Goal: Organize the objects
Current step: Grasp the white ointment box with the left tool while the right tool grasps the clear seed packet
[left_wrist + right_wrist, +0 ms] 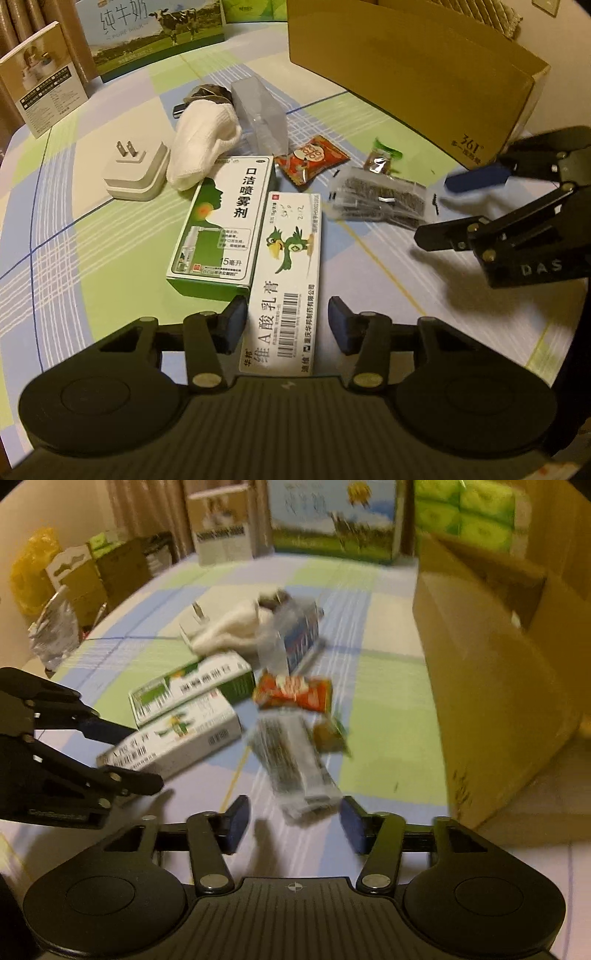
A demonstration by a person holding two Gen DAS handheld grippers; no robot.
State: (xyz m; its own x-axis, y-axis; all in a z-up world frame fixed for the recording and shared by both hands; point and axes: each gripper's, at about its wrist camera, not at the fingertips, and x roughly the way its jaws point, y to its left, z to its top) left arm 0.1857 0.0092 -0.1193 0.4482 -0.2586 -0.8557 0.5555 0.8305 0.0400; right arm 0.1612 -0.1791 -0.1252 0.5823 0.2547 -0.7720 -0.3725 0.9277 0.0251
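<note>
1. Checked cloth in green, blue and cream covers the counter [92, 229], with a milk carton [147, 33] at the back and a big cardboard box [406, 66] on the right.
2. Nearly everything looks unsorted to me: a plug adapter [136, 171], a white sock [207, 147], a clear plastic case [262, 114], a red snack packet [310, 158], a small green-topped sweet [382, 158] and a clear packet of dark bits [380, 201] lie loose in a cluster.
3. Two medicine boxes lie side by side, touching: the green spray box [221, 221] and the white ointment box [288, 273].
4. Left gripper [288, 325] straddles the near end of the ointment box; one pad sits against its edge, the other is a little apart, so it is not yet clamped.
5. Right gripper [295, 819] is released, empty, with the near end of the dark packet [295, 771] just ahead between its fingers.
6. Whether anything is inside the cardboard box I cannot tell; sorting seems barely begun.
</note>
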